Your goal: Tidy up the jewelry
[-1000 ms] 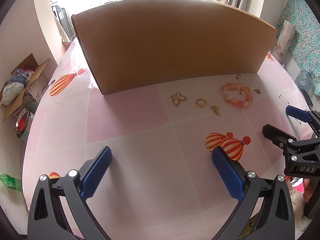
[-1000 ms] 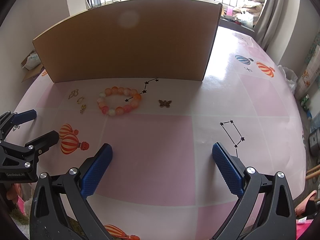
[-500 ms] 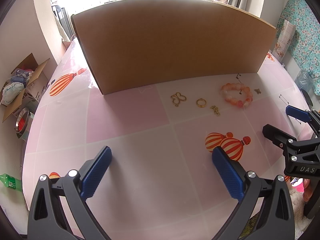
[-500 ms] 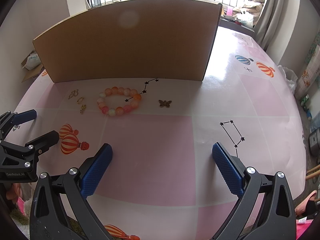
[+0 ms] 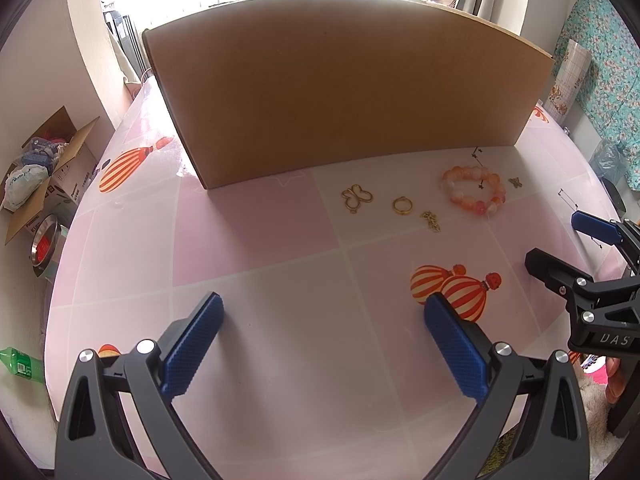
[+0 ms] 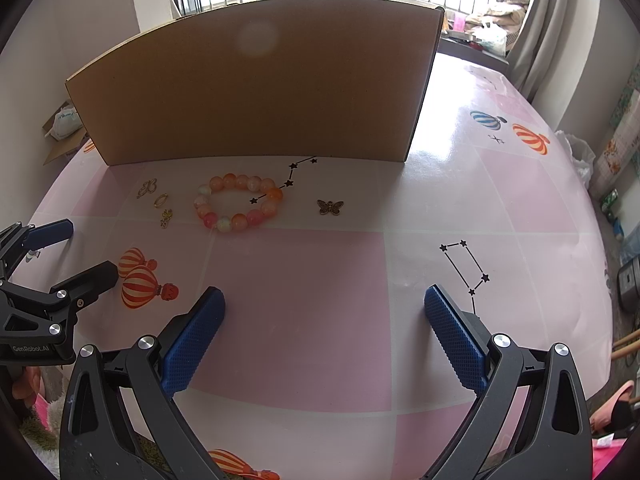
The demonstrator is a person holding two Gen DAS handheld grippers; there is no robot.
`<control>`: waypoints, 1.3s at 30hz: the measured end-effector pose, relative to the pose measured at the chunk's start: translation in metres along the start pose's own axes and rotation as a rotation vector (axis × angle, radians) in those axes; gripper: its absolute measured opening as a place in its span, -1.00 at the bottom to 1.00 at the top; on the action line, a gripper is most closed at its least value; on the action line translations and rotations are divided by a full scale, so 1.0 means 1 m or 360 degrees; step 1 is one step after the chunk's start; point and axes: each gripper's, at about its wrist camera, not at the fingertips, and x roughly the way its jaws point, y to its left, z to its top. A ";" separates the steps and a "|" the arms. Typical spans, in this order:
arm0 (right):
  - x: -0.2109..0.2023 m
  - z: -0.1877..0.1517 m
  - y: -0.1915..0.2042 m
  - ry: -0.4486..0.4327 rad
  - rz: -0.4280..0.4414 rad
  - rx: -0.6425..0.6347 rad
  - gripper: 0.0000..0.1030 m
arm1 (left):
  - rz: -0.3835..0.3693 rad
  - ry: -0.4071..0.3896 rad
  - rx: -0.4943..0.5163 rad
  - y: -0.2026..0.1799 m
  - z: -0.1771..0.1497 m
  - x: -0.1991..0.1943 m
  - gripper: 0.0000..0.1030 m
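Observation:
An orange and pink bead bracelet [image 5: 474,192] [image 6: 238,202] lies on the pink table near a tall cardboard panel [image 5: 344,92] [image 6: 256,92]. Left of it lie a small gold chain charm [image 5: 431,221] [image 6: 165,217], a gold ring [image 5: 401,205] [image 6: 161,201] and a gold butterfly outline [image 5: 357,197] [image 6: 147,188]. A bronze butterfly charm [image 5: 516,181] [image 6: 330,206] lies right of the bracelet. My left gripper [image 5: 320,344] is open and empty, low over the near table. My right gripper [image 6: 324,336] is open and empty too, also near the front edge.
The table cover [image 6: 304,280] is pink checks with printed balloons and star lines. An open cardboard box [image 5: 48,176] and a metal bowl [image 5: 44,244] sit on the floor at left. A green bottle [image 5: 20,368] lies low left.

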 end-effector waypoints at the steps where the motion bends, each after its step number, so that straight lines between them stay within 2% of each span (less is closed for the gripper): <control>1: 0.000 0.000 0.000 0.0000 0.0000 0.0000 0.85 | 0.0000 0.0000 0.0000 0.000 0.000 0.000 0.92; 23: -0.002 -0.001 -0.004 -0.0012 0.0015 0.0002 0.85 | 0.0000 0.0002 0.0002 0.000 0.000 0.000 0.92; 26: -0.004 0.000 -0.007 -0.0028 0.0071 0.0006 0.85 | -0.0004 -0.0002 0.0008 0.000 0.000 0.000 0.92; 29: -0.012 -0.001 -0.021 -0.0076 0.0247 0.0082 0.85 | -0.0009 -0.0015 0.0015 -0.001 -0.002 0.000 0.92; 31: -0.017 -0.002 -0.033 -0.0116 0.0305 0.0148 0.85 | -0.0012 -0.0020 0.0018 -0.001 -0.003 -0.001 0.92; 39: -0.027 -0.006 -0.056 -0.0129 0.0325 0.0214 0.83 | -0.0041 -0.0090 -0.0026 0.005 -0.007 -0.008 0.92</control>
